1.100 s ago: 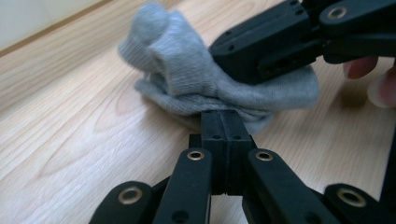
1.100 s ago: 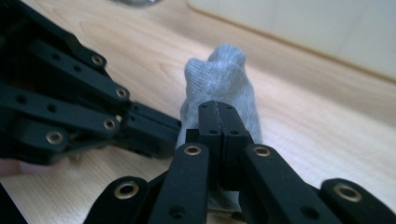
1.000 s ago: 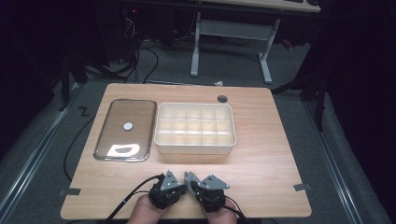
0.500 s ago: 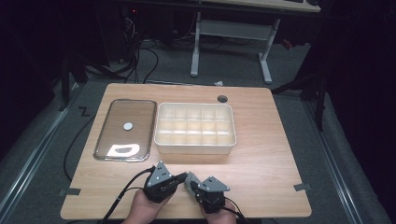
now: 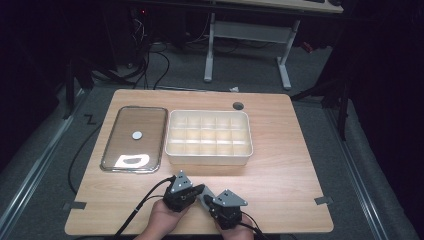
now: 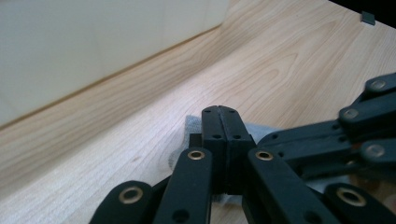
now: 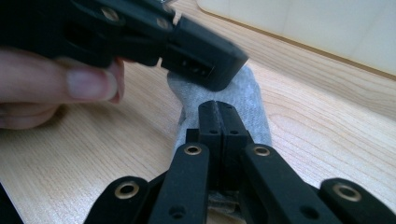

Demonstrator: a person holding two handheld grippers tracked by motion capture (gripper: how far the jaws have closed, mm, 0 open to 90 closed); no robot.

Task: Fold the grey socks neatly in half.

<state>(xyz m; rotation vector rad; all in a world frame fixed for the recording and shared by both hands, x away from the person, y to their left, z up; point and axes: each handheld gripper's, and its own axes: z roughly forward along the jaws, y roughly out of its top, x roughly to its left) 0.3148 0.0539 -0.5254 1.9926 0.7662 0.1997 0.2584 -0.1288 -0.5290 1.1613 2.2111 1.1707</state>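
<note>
**Two grippers pinching one grey cloth at the table's near edge**

Resting low on the light wooden table (image 5: 280,165), the left gripper (image 5: 196,190) and the right gripper (image 5: 214,202) meet tip to tip near the front edge, each held in a hand coming in from the bottom. Between them lies a small grey fabric piece (image 7: 224,95), flat on the wood. In the right gripper view the right gripper's jaws are pressed together with the cloth running under and between them, and the left gripper's black tip sits on the cloth's far end (a thumb shows just beside it). In the left gripper view its jaws are likewise closed, grey cloth (image 6: 190,133) showing around them. Farther back stand a cream plastic tray with many compartments (image 5: 208,159) and, just beside it to the left, a clear rectangular lid with a metal rim (image 5: 134,139).
</note>
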